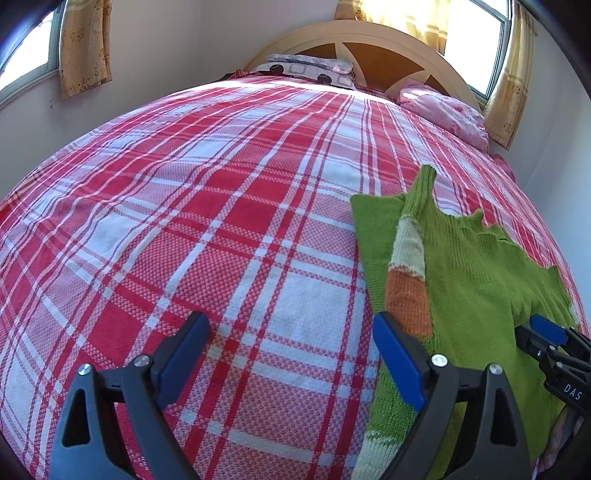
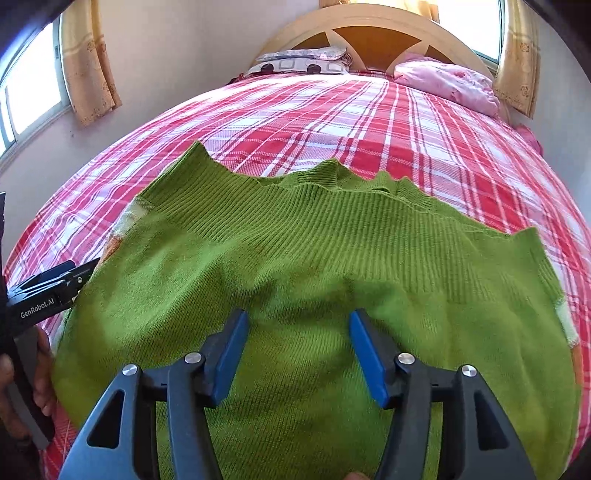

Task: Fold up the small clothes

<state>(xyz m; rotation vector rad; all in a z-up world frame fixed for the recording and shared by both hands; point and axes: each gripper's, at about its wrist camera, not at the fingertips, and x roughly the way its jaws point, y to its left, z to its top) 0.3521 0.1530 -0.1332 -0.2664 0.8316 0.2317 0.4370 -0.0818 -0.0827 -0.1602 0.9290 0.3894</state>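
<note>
Half-done, by the look of it: folding a green sweater (image 2: 295,258), lying spread flat on the near right part of the bed (image 1: 184,221), ribbed hem towards the headboard (image 2: 373,33). Showing a striped sleeve (image 1: 410,280), orange and cream, already lying turned in along the left edge of the body; seeming to show a strip of the same stripes at the far right edge, though too little to judge how that side lies.

Hovering over the middle of the sweater with the right gripper (image 2: 295,317), fingers standing moderately apart and pinching nothing; not possible to tell whether the tips are touching the knit. Holding the left gripper (image 1: 291,321) over the checked bedspread just beside the sweater's left edge, fingers wide and empty, the right-hand finger overlapping the striped sleeve.

Probably smoothing or lining up before the next fold. Next, likely needing a pinch on a free edge at each side, hem or near end, then lifting both together and laying that end evenly over the other. Worth watching the turned-in sleeve, a soft knit being prone to slide out.

Beyond, pillows (image 2: 443,81) resting by the headboard.
</note>
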